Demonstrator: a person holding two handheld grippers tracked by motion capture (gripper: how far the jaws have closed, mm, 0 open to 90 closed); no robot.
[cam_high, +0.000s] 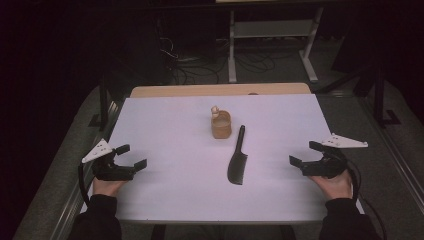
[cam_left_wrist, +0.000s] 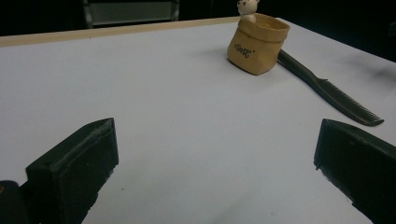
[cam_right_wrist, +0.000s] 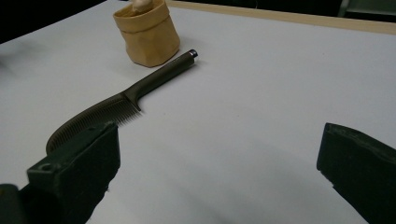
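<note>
A dark comb (cam_high: 237, 157) lies on the white table (cam_high: 170, 125), its handle pointing away and its toothed end toward the person. Just behind and left of the handle stands a small tan pouch-shaped holder (cam_high: 221, 125) with a little pale figure on its rim. My left gripper (cam_high: 131, 156) rests at the table's left side, open and empty. My right gripper (cam_high: 305, 153) rests at the right side, open and empty too. The left gripper view has the holder (cam_left_wrist: 258, 43) and comb (cam_left_wrist: 329, 88) ahead to the right. In the right gripper view the comb (cam_right_wrist: 126, 100) and holder (cam_right_wrist: 147, 32) lie ahead to the left.
A wooden strip (cam_high: 220, 90) edges the table's far side. Beyond it, on the dark floor, stand a pale metal frame (cam_high: 272, 42) and loose cables (cam_high: 195, 70). Black stands flank the table at left (cam_high: 103, 100) and right (cam_high: 380, 95).
</note>
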